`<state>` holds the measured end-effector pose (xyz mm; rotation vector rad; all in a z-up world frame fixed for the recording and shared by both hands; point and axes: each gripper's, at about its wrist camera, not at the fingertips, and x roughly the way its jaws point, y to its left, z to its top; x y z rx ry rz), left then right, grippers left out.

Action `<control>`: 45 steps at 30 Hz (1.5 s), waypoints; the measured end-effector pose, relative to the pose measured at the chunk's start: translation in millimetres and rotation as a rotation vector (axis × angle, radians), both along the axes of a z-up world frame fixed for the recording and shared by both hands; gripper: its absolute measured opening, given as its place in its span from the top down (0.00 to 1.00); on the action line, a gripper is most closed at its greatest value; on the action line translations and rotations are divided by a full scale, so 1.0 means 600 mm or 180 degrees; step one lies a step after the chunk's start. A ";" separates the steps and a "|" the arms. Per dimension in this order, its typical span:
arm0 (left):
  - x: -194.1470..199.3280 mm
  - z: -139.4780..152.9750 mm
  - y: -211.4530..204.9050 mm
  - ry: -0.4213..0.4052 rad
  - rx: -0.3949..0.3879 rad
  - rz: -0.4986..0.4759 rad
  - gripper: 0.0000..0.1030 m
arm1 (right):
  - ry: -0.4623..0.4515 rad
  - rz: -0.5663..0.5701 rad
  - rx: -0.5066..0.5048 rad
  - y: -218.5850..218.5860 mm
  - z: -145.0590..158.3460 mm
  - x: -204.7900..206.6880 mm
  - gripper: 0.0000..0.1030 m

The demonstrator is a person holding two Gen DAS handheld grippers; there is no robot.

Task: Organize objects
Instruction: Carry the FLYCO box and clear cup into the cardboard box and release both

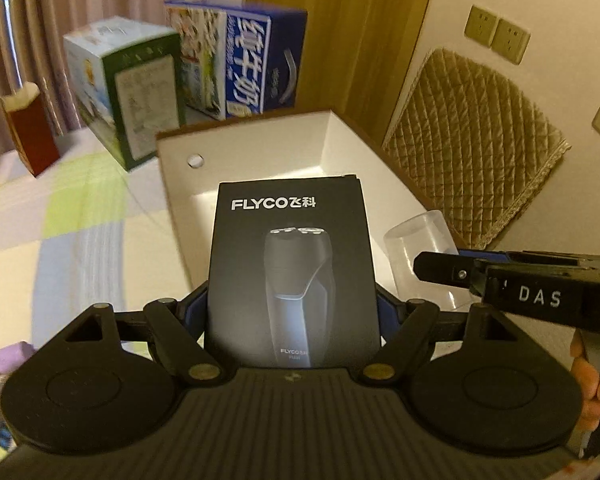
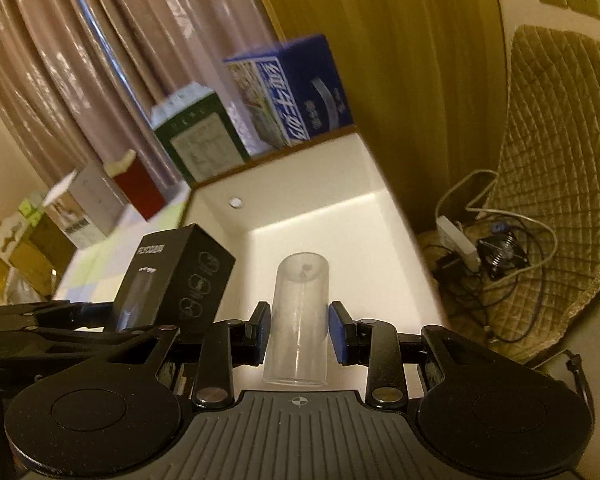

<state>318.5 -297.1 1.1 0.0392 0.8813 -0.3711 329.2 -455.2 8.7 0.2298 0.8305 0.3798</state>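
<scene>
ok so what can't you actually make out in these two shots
- White bin floor: left wrist view, mostly hidden behind the black shaver box.
- Clear cup base: right wrist view, cut off by the gripper body.
- Small boxes at far left: right wrist view, blurred, labels unreadable.

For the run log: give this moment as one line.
left gripper: holds black Flyco shaver box | right gripper: holds clear plastic cup | both over open white box

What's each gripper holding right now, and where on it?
Left gripper: black shaver box, jaws on its side faces near the bottom. Right gripper: clear cup, jaws on its sides.
</scene>
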 end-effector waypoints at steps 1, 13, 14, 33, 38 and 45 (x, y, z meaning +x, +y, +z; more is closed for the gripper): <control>0.007 -0.006 -0.007 0.0039 0.0014 0.0005 0.26 | 0.0022 0.0016 -0.0043 -0.001 -0.005 0.004 0.72; 0.053 -0.102 -0.047 0.0379 0.0412 -0.0007 0.26 | 0.0216 0.0166 -0.0406 0.002 -0.055 0.031 0.72; 0.054 -0.104 -0.050 0.0376 0.0444 -0.0026 0.26 | 0.0225 0.0167 -0.0418 0.002 -0.056 0.032 0.72; 0.059 -0.083 -0.030 0.0268 0.0388 -0.0032 0.17 | 0.0160 0.0176 -0.0535 -0.001 -0.051 0.041 0.38; 0.042 -0.057 -0.009 0.0182 0.0285 0.0014 0.13 | 0.0127 0.0164 -0.0423 -0.010 -0.037 0.027 0.18; 0.008 -0.018 0.020 0.0054 0.0249 0.0176 0.05 | 0.0039 0.0244 -0.0388 -0.004 -0.021 0.004 0.02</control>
